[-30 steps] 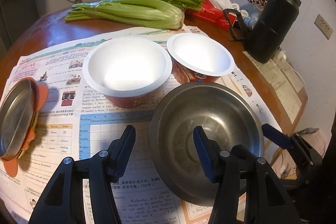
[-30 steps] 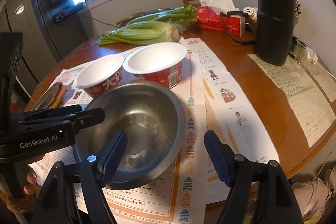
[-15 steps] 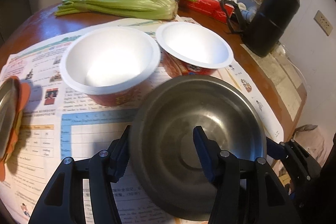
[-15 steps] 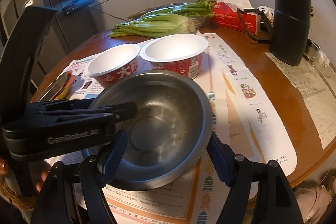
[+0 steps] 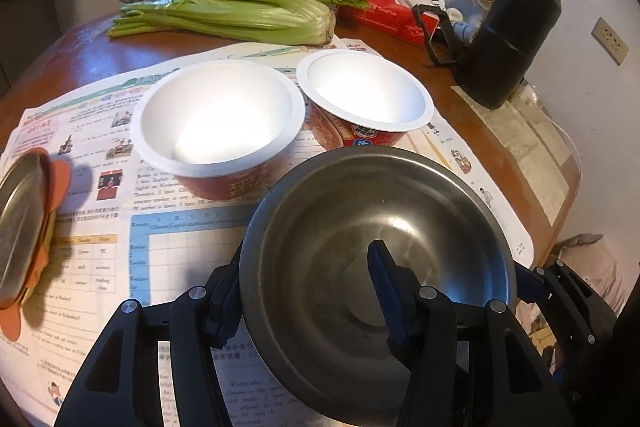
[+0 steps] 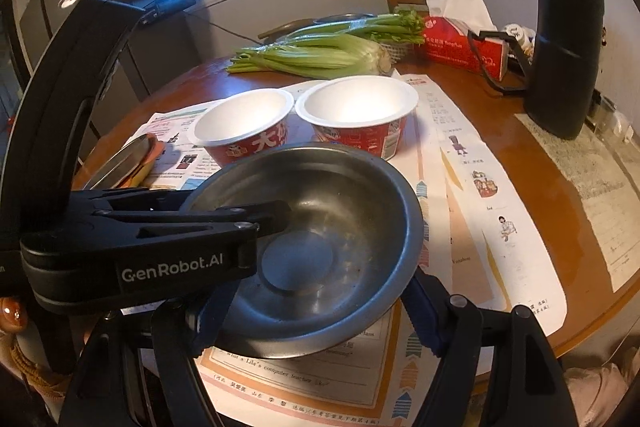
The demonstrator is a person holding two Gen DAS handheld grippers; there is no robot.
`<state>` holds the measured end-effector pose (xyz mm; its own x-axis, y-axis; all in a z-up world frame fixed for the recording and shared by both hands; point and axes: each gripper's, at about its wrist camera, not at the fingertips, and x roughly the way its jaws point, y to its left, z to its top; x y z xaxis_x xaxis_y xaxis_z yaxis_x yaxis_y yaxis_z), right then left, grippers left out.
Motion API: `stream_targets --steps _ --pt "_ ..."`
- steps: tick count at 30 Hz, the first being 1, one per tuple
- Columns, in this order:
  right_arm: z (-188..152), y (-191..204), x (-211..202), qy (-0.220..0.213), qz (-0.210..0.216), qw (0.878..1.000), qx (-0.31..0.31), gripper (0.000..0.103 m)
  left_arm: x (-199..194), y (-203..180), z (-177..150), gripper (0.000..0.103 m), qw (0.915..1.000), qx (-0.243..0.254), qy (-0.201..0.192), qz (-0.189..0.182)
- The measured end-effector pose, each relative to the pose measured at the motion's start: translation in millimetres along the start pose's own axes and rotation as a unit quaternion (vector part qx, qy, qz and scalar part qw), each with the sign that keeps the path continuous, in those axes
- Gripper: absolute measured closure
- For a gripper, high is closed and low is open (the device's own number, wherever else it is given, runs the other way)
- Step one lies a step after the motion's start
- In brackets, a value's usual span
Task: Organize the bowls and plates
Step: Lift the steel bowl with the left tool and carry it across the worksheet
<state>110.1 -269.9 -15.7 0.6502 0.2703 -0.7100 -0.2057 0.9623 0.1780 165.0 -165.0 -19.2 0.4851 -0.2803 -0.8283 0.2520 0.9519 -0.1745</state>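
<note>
The left gripper [image 5: 306,291] pinches the near rim of the round stainless-steel bowl [image 5: 384,247], one finger inside, one outside. The right gripper [image 6: 316,311] stands wide, its blue-padded fingers [image 6: 424,315] flanking that bowl; whether they touch it I cannot tell. Just beyond, two red paper bowls with white insides [image 6: 246,121] [image 6: 356,107] sit side by side on newspaper [image 6: 460,163]. Farther off lie celery [image 5: 240,15] and a black flask [image 6: 568,39].
</note>
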Motion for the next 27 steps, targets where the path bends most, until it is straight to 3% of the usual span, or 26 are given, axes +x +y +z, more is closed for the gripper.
stream_targets --steps 15,27 --pt "4.5 56.9 -29.3 -0.033 0.021 0.998 -0.045 0.026 -65.2 38.2 -19.9 0.045 0.9982 -0.020 -0.052 0.020" --pt "-0.6 91.7 -23.0 -0.024 0.038 0.997 -0.066 0.026 -71.8 74.0 -38.3 0.045 0.9971 -0.053 -0.048 0.027"
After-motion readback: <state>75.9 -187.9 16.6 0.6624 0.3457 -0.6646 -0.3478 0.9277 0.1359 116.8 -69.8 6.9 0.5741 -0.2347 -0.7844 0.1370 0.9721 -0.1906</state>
